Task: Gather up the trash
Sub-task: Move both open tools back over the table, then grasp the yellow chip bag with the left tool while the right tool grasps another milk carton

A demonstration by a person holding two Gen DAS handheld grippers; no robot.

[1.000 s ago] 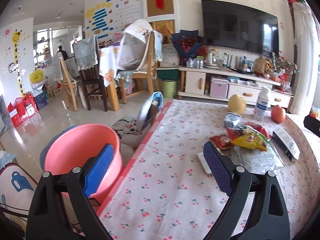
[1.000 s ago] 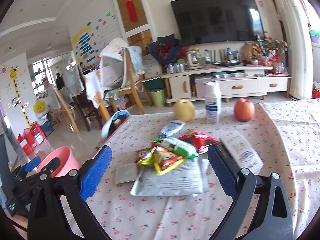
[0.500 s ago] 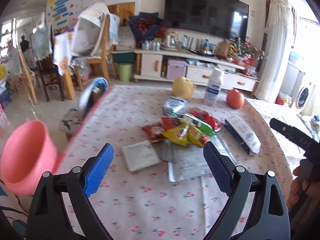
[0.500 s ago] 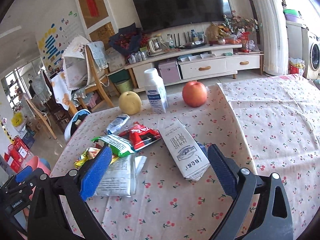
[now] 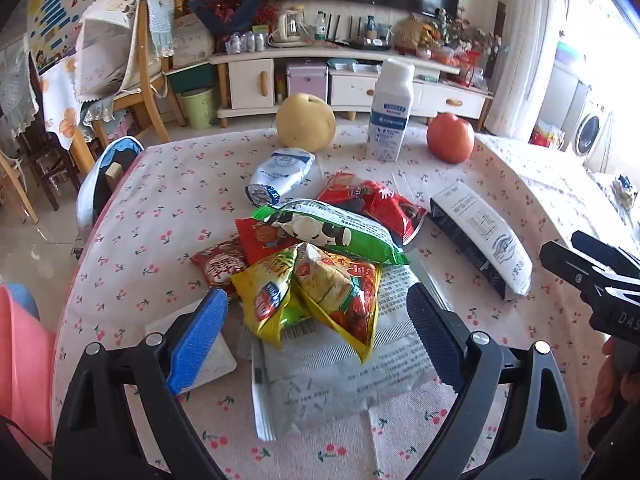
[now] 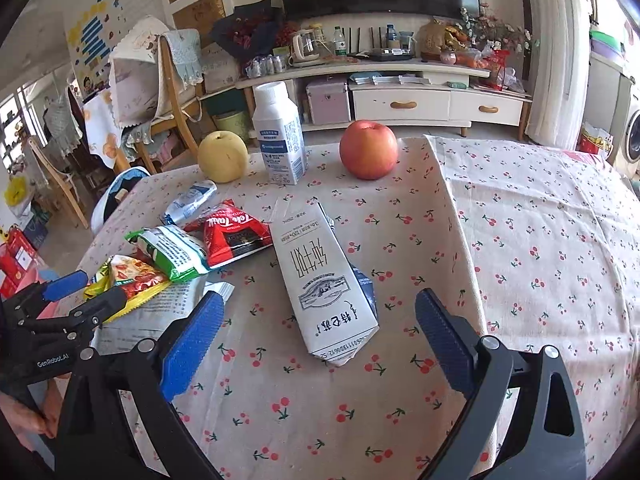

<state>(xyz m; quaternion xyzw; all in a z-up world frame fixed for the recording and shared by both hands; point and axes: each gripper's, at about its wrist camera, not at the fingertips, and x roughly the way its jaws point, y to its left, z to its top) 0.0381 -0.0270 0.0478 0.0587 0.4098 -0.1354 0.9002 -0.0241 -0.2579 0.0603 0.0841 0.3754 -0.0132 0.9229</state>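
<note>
A heap of snack wrappers lies on the cherry-print tablecloth: a yellow-red packet, a green one, a red one, and a large silver-white pouch underneath. My left gripper is open, its blue pads on either side of the yellow packet, just above the pouch. A flattened white milk carton lies in front of my right gripper, which is open with the carton's near end between its fingers. The pink bin is at the left edge.
At the far side of the table stand a yellow pear, an upright white bottle and a red apple. A small blue-white packet lies near the pear. A chair back sits at the table's left edge.
Both grippers have moved forward and down toward the table. The left swung from the pink bin to the wrapper heap; the right shifted rightward to the flattened carton.
</note>
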